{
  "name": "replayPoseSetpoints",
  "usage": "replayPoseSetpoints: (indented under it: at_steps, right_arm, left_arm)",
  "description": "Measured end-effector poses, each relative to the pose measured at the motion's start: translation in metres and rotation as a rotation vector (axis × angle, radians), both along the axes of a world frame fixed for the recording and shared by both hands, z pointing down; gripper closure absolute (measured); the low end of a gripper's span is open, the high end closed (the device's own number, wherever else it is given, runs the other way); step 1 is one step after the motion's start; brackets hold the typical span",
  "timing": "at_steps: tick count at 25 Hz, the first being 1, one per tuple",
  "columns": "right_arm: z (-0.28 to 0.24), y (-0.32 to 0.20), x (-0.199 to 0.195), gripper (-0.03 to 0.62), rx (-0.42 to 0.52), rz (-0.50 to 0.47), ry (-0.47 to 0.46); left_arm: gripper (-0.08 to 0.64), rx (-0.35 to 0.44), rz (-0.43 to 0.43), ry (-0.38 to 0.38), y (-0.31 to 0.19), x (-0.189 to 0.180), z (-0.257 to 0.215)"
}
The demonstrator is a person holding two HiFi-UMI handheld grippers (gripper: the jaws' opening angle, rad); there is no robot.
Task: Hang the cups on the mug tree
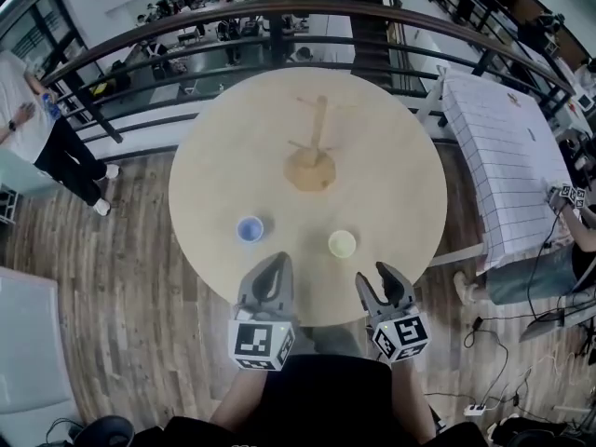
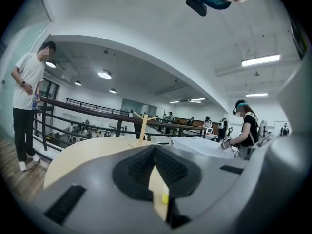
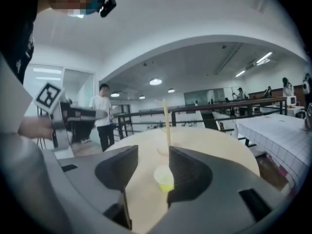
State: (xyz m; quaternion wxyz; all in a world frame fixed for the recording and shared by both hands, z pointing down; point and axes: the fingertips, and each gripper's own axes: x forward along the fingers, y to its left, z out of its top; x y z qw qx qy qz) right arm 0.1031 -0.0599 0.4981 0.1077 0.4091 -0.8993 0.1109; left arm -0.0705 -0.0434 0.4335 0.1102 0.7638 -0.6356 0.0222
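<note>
A wooden mug tree [image 1: 317, 147] stands upright at the middle of the round pale table [image 1: 214, 147], with no cup on its pegs. A blue cup [image 1: 250, 228] and a yellow-green cup [image 1: 342, 243] sit upright on the near part of the table. My left gripper [image 1: 279, 261] hovers over the near table edge, just behind and right of the blue cup, shut with nothing in it. My right gripper [image 1: 372, 274] is open, close behind and slightly right of the yellow-green cup. In the right gripper view, that cup [image 3: 165, 178] sits between and beyond the spread jaws [image 3: 152, 152], apart from them, with the tree's pole [image 3: 167, 126] behind it.
A dark metal railing [image 1: 279, 12] curves behind the table. A table with a white checked cloth [image 1: 503, 147] stands to the right. A person in a white shirt [image 1: 33, 128] stands on the wood floor at the left, and another sits at the right edge [image 1: 582, 226].
</note>
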Motion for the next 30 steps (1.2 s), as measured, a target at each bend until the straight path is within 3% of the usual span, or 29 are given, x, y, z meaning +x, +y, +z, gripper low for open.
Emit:
replayPoseSetpoints:
  at_steps: [4,9,22,30]
  right_arm:
    - [0.107,0.001,-0.006,0.268,-0.194,-0.078,0.141]
    - [0.177,-0.026,-0.023,0.252,-0.282,-0.066,0.189]
    - [0.195,-0.073,-0.055,0.244,-0.247,0.033,0.201]
    - [0.173,-0.092,-0.052,0.293,-0.188,0.042,0.166]
  left_arm:
    - [0.548,-0.032,-0.012,-0.028,-0.001,-0.007,0.009]
    - [0.548,-0.078,-0.077,-0.069,0.013,-0.033,0.013]
    - [0.548,-0.137,-0.180,-0.198,0.015,-0.084,-0.003]
    - [0.548,-0.144,-0.169,-0.226,-0.003,-0.074,-0.005]
